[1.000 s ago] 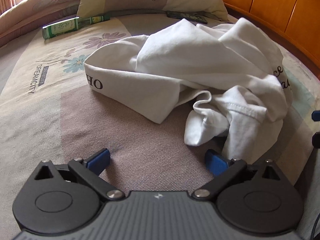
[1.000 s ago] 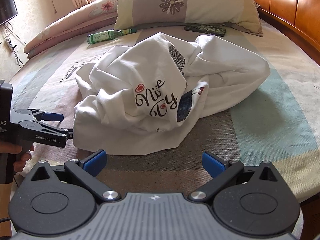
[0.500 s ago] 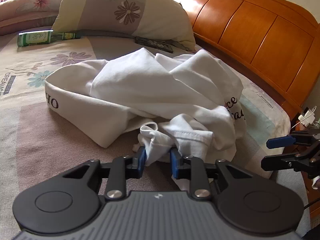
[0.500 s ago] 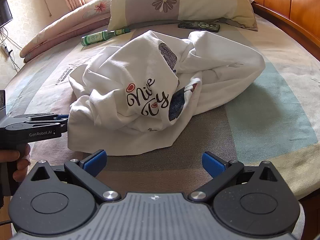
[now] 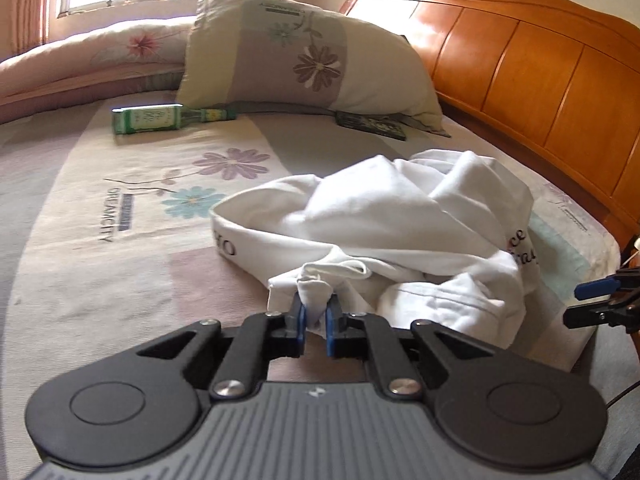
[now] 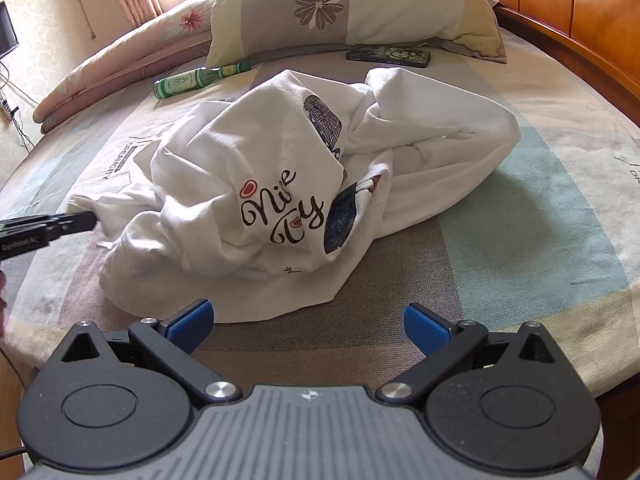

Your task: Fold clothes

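We clench our left tongs [image 5: 315, 318] on a bunched edge of the crumpled white printed cotton T-shirt [image 6: 280, 184], heaped on the bed just ahead. Our right tongs [image 6: 306, 326] gape empty, short of it. Next, probably: lift, find another edge, spread flat.

Bare sheet [image 6: 540, 216] right of shirt heap [image 6: 280, 152]; bottle [image 6: 192, 80], phone [image 6: 388, 56], pillow [image 6: 360, 0] crowd far side.

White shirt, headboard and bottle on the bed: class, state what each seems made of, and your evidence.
White shirt: soft matte woven or knit cloth, likely cotton; it creases and bunches. Headboard: varnished wood; orange panels with glossy highlights. Bottle: probably green glass with a paper label; material not certain.
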A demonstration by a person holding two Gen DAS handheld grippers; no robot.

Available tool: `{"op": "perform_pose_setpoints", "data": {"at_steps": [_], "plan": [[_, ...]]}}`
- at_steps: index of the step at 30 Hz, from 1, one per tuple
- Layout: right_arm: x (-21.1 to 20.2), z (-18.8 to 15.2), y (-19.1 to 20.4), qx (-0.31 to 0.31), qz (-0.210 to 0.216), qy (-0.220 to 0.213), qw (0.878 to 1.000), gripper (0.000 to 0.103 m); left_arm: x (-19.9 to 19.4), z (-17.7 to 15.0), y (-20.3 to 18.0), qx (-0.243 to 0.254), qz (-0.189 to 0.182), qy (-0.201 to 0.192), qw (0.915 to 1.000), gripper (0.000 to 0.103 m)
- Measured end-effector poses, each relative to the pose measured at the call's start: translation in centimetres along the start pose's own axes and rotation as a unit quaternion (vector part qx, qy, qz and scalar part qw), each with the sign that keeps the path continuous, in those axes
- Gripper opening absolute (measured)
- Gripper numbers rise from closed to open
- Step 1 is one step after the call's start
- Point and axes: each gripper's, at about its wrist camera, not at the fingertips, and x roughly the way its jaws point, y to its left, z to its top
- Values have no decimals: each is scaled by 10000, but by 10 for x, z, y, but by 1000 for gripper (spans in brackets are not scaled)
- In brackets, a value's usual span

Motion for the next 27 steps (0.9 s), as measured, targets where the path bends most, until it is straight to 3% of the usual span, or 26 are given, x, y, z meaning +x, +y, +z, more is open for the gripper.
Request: {"op": "perform_pose_setpoints", "data": {"at_steps": [11,18,23,27], "plan": [[-2,11,18,-335,37,-96,9994,103,-20,13,109,-405,1297,512,9894,8],[-1,14,25,-423,-9,-75,9991,103,-24,22,161,-675,1791,694,9791,8],[-1,15,25,-449,-55,-67,9990,103,-26,33,201,-865,2309,840,9655,8],[0,16,24,-438,-123,-42,9990,103,-32,46,233,-1098,2857,836,9483,8]]}}
